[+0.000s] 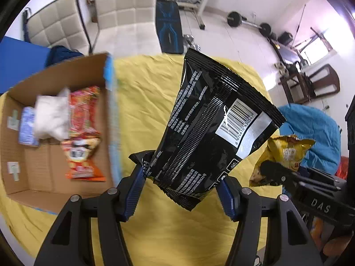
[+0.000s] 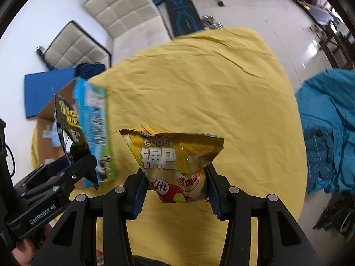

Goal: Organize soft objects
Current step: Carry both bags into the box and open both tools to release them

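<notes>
The left gripper (image 1: pixel 184 177) pinches the lower end of a black snack bag (image 1: pixel 213 119), which hangs clear above the table (image 1: pixel 144 102). The right gripper (image 2: pixel 176 186) is clamped on a gold snack bag (image 2: pixel 175 155), also lifted off the yellow cloth. The two bags are near each other but apart.

To the left sits an open cardboard box (image 1: pixel 55 75) with a blue printed side wall. Inside it lie a red-orange packet (image 1: pixel 83 133), a white soft bundle (image 1: pixel 52 115) and a pale blue packet (image 1: pixel 27 126), crowded toward the far end; the near part of its floor is bare.

The wrinkled yellow cloth between box and bags is open. A teal cloth (image 2: pixel 328 128) is heaped off the right edge. Beyond stand padded white chairs (image 1: pixel 124 2), a blue mat (image 1: pixel 20 64) and barbell weights (image 1: pixel 248 22) on a pale tiled floor.
</notes>
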The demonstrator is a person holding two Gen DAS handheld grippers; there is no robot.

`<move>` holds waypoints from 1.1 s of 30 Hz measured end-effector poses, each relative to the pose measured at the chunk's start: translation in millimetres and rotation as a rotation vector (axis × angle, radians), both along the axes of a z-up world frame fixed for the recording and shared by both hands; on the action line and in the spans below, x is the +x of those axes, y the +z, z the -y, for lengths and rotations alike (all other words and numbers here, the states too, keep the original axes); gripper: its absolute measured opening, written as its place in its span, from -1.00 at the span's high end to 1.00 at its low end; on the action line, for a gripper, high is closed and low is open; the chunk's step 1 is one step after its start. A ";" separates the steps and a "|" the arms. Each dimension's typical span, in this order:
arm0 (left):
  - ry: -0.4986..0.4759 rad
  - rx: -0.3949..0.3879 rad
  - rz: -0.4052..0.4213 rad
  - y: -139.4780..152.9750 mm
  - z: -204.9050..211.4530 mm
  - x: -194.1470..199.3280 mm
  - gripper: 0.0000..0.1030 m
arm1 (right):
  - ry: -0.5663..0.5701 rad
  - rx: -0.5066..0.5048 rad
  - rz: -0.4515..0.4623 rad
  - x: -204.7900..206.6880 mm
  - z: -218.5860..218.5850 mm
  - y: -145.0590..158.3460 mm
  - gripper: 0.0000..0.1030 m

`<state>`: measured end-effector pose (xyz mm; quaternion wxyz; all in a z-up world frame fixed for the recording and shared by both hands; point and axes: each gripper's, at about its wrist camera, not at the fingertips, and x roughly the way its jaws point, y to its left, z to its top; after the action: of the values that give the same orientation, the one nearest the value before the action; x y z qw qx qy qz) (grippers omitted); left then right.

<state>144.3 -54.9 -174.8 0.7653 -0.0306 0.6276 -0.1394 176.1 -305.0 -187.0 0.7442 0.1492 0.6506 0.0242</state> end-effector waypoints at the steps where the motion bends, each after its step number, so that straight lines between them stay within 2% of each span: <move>1: 0.007 -0.003 0.011 0.5 -10.3 4.3 -0.14 | 0.013 0.005 0.014 0.5 -10.8 8.2 0.03; 8: 0.084 -0.027 0.045 21.2 -70.9 17.0 -0.14 | 0.110 0.033 0.064 4.3 -91.6 43.5 0.03; 14: 0.175 -0.022 0.033 16.9 -139.6 22.0 -0.14 | 0.208 0.077 0.049 16.9 -170.8 36.9 0.03; 19: 0.250 0.001 -0.021 -1.4 -204.0 21.9 -0.14 | 0.298 0.110 0.007 24.5 -244.8 15.4 0.03; 24: 0.325 -0.002 -0.133 -41.4 -257.3 30.4 -0.14 | 0.363 0.116 -0.053 33.7 -304.8 -26.3 0.03; 28: 0.354 0.022 -0.204 -71.6 -278.8 35.3 -0.14 | 0.387 0.124 -0.103 39.1 -336.9 -58.5 0.03; 33: 0.373 -0.006 -0.300 -103.5 -289.2 40.6 -0.15 | 0.399 0.135 -0.152 46.0 -357.3 -93.6 0.03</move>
<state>184.9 234.3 -278.3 0.6761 -0.1685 0.7173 0.0087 222.2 52.3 -280.6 0.6617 0.0682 0.7185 0.2031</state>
